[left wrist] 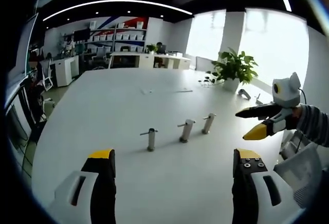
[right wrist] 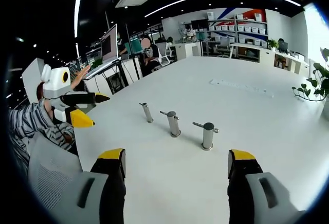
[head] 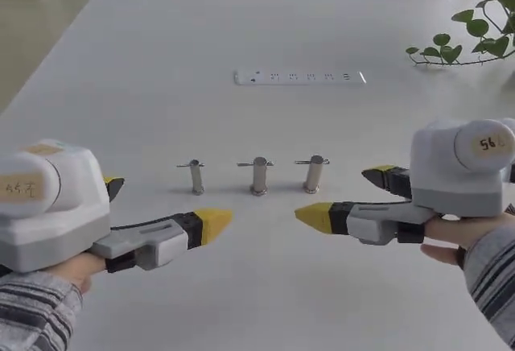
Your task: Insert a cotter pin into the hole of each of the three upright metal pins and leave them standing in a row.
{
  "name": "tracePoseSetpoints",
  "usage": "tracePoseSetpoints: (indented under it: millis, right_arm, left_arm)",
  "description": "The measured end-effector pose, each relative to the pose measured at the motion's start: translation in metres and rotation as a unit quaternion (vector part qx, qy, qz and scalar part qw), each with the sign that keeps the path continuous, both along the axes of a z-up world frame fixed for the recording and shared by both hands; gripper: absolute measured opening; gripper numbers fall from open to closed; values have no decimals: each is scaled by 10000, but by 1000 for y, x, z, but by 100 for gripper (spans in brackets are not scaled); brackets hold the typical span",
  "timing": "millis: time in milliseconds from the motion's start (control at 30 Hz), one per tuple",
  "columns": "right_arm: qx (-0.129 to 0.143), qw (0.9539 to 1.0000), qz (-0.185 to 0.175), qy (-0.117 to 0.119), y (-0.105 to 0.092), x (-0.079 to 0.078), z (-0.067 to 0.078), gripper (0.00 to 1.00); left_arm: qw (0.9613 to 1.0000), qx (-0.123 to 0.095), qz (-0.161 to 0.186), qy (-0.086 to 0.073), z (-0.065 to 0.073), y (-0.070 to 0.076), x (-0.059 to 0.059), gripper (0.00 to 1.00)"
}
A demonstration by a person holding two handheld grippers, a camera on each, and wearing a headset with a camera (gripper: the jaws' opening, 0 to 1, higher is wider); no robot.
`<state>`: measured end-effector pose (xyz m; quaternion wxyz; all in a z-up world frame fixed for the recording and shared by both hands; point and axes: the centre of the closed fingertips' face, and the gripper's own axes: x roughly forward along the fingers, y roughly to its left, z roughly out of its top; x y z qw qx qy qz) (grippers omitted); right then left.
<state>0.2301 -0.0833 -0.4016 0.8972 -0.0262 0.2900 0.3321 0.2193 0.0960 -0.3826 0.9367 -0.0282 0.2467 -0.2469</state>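
Three metal pins (head: 259, 175) stand in a row in the middle of the white table (head: 161, 61). Each one has a thin cotter pin (head: 190, 163) poking through its top. The left tongs (head: 165, 204) and the right tongs (head: 334, 194) are both spread wide and hold nothing, one on each side of the row, not touching it.

Three short silver metal pins stand upright in an even row on the white surface (head: 265, 270) ahead of me: the left pin (head: 195, 179), middle pin (head: 259, 177) and right pin (head: 314, 175), spaced apart, none touching. I see a thin cotter pin (head: 190, 163) crossing each one near its top, roughly level.
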Motion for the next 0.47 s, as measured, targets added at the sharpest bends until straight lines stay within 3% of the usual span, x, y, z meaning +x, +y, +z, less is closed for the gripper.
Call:
tracePoseSetpoints:
  millis: [167,467]
  right_arm:
    - [138,9999,-76,-9,2,-4,0,82]
    - [88,10000,-7,-27,4,-10,-2,85]
  left_arm:
    - [10000,52,-22,23,-2,0,-3,94]
    - [9999,120,-26,54,-6,2,-7,94]
